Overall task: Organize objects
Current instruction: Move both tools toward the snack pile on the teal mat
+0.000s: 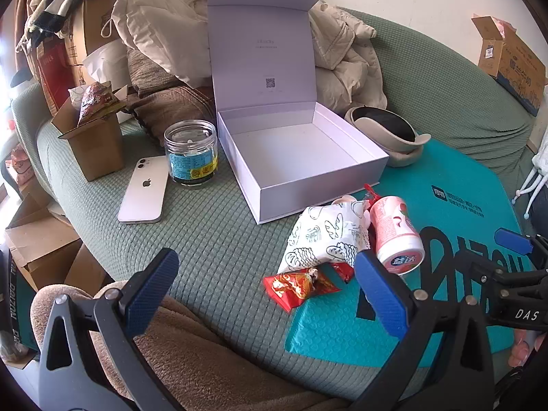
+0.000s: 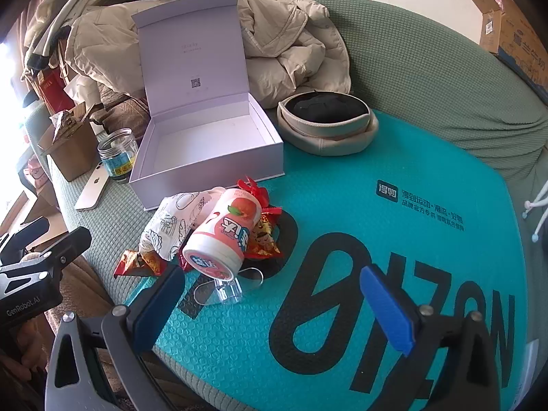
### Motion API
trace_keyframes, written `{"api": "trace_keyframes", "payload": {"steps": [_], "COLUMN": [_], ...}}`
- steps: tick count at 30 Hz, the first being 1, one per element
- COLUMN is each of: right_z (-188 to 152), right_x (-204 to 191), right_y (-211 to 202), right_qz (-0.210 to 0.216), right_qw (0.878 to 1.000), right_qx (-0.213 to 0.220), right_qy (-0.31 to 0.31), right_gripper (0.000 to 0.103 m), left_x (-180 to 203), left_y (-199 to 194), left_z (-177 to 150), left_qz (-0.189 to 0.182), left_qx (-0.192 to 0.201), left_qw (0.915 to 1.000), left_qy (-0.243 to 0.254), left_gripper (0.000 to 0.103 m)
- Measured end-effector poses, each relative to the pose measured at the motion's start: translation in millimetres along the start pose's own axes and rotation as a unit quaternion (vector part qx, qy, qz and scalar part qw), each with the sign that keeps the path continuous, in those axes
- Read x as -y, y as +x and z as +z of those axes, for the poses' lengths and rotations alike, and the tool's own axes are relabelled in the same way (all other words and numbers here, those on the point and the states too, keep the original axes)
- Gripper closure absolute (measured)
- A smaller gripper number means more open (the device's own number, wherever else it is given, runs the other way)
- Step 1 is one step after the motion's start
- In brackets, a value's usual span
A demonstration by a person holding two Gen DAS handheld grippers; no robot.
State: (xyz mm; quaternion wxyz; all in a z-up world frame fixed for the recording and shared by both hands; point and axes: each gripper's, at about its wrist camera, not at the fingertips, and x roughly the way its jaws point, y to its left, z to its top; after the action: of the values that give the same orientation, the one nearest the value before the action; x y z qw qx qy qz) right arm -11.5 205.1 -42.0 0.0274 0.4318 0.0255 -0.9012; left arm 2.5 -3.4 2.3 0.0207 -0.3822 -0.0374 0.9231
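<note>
An open white box [image 1: 294, 157] [image 2: 205, 150] with its lid up stands empty on the green sofa cover. In front of it lie a pink gum bottle [image 1: 394, 233] [image 2: 222, 236] on its side, a white printed snack bag [image 1: 325, 233] [image 2: 167, 226], red candy wrappers [image 1: 298, 286] [image 2: 263, 236] and a clear plastic piece [image 2: 229, 287]. My left gripper [image 1: 263, 274] is open and empty, just short of the red wrapper. My right gripper [image 2: 274, 294] is open and empty over the teal mailer [image 2: 394, 239], right of the bottle.
A glass jar [image 1: 190, 152] [image 2: 116, 154] and a white phone [image 1: 145, 188] [image 2: 92, 191] lie left of the box. A small cardboard box [image 1: 92, 137] stands further left. A beige cap [image 1: 394, 133] [image 2: 325, 123] and a beige jacket [image 2: 284, 44] lie behind.
</note>
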Motion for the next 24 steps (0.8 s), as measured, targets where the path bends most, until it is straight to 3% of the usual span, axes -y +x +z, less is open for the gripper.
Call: {"api": "trace_keyframes", "payload": {"steps": [24], "right_z": [-2.1], "right_x": [-4.4], "right_y": [2.0], "right_qz": [0.001], "right_qw": [1.0], "right_qx": [-0.004], "right_qy": [-0.004], "right_gripper": [0.0], "left_x": [-0.4], "left_y": [1.5], "left_z": [-2.2], "left_qz": [-0.005], "left_qx": [-0.011], "left_qw": [0.9999], "left_qy": [-0.001], "left_gripper": [0.0]}}
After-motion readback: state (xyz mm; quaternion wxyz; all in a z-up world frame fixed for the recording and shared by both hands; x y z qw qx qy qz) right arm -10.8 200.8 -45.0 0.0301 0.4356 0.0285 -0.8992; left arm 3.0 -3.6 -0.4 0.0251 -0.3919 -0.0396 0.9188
